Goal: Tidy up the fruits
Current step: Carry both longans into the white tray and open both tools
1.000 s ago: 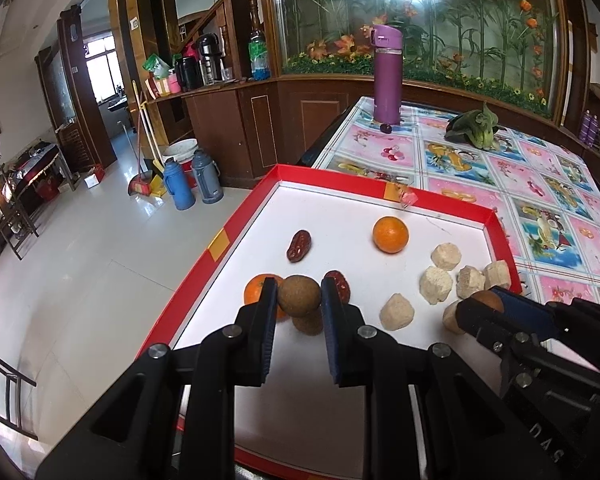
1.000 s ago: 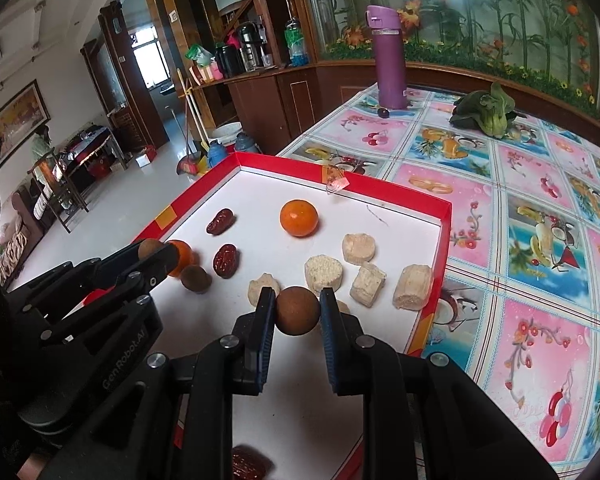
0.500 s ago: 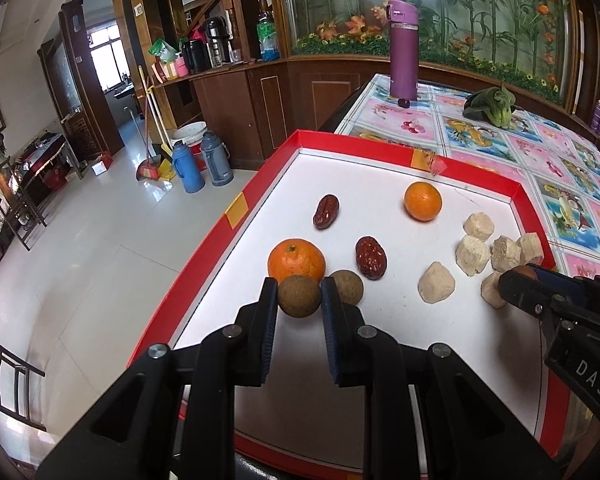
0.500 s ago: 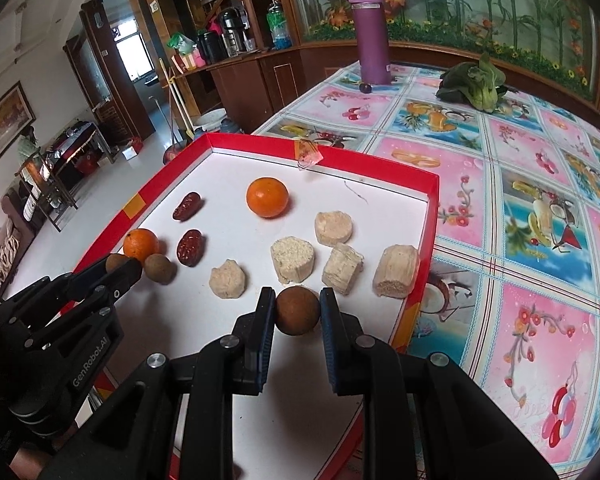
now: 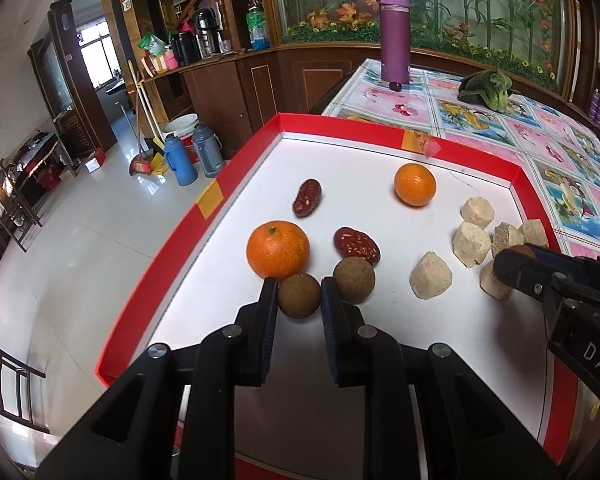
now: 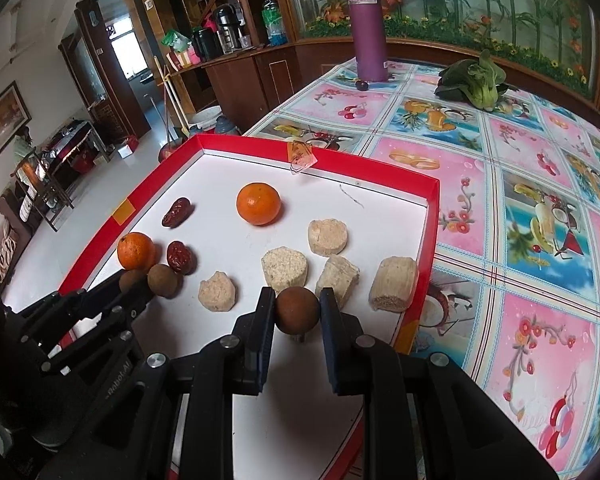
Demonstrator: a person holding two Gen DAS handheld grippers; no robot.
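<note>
At seven o'clock in the red tray point(image 5: 172, 264), our left tongs point(image 5: 299, 295), now lowered, clamp a longan point(image 5: 299, 295) beside its twin point(image 5: 354, 279), while right tongs point(image 6: 297, 310) clamp another longan point(image 6: 297, 309), grouping nearly complete.

Red-rimmed tray point(image 5: 236, 184) with white floor, two orange tangerines point(image 5: 278, 248), dark red dates point(image 5: 356, 243), brown longans point(image 6: 297, 310), beige cakes point(image 6: 327, 237), black grippers point(image 5: 299, 297), purple flask point(image 6: 367, 28), pink-and-blue fruit-print tablecloth point(image 6: 540, 184), green cabbage point(image 6: 474, 80).
</note>
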